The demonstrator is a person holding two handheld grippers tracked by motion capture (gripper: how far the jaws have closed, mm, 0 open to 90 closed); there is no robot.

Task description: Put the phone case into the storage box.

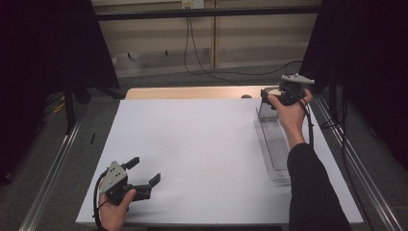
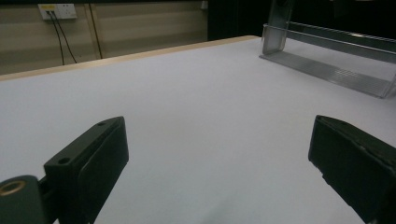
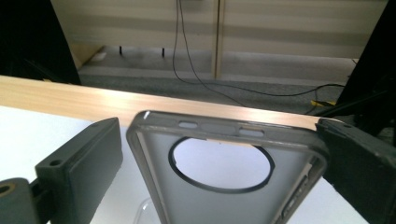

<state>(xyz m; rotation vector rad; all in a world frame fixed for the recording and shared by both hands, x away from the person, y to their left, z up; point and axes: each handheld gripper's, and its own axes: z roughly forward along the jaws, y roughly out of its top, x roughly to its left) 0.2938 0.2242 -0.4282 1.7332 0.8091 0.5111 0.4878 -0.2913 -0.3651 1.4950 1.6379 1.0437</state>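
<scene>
A translucent grey phone case (image 3: 224, 186) with a round camera hole stands upright at the far end of a clear plastic tray (image 1: 275, 149). In the high view the case (image 1: 263, 109) is at the table's far right. My right gripper (image 3: 219, 140) is open with one jaw on each side of the case's top edge. A thin gap shows at the left jaw, and the right jaw is at the case's edge. My left gripper (image 1: 144, 172) rests open near the table's front left corner, with nothing between its jaws (image 2: 217, 135).
A white sheet (image 1: 192, 144) covers the table, with a bare wooden strip (image 1: 192, 92) along the far edge. The tray (image 2: 327, 65) runs along the right side. Cables hang from a wall socket (image 2: 58, 9) and trail over the floor behind.
</scene>
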